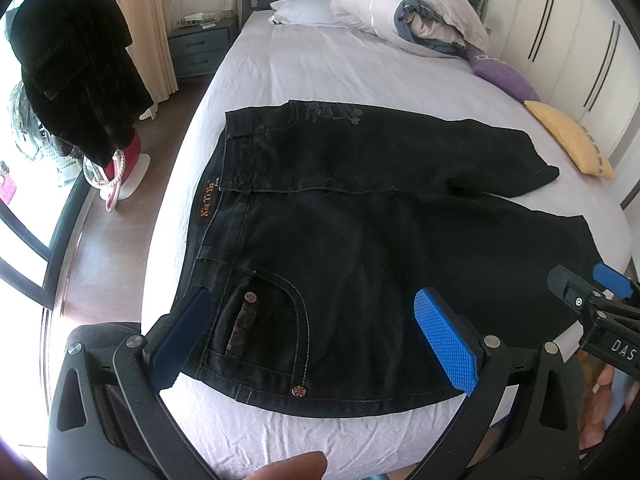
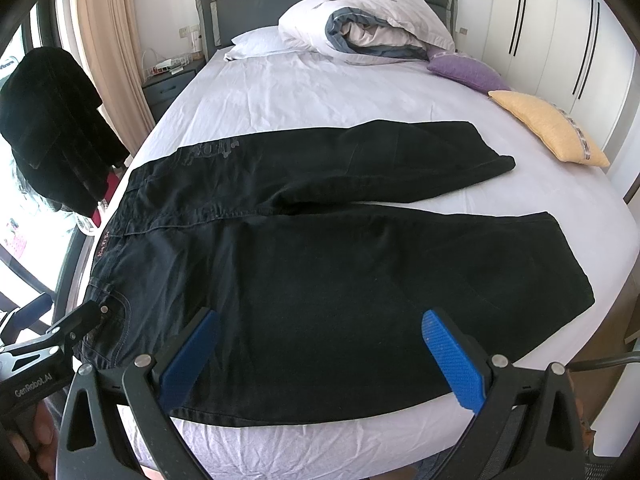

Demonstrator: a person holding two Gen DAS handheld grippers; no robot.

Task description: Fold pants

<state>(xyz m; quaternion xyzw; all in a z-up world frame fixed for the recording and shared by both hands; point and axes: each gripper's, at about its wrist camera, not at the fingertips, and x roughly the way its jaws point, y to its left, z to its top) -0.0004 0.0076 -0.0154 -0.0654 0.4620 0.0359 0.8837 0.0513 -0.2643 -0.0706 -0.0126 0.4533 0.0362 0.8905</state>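
Note:
Black jeans [image 1: 360, 216] [image 2: 320, 248] lie flat and spread on the white bed sheet [image 1: 320, 68], waistband to the left, both legs running right and slightly apart. My left gripper [image 1: 312, 320] hovers open over the near hip pocket, close to the bed's front edge, its blue pads wide apart. My right gripper [image 2: 320, 340] is open above the near leg's lower edge, nothing between its fingers. Each gripper shows in the other view: the right gripper [image 1: 592, 292] at far right, the left gripper [image 2: 80, 320] at far left over the waistband.
A rolled duvet [image 2: 368, 20] and white pillow [image 2: 256, 42] lie at the headboard. Purple [image 2: 468, 68] and yellow [image 2: 548, 124] cushions sit at the bed's right side. A dark coat [image 1: 76, 60] hangs left of the bed; a nightstand [image 1: 200, 48] stands beyond.

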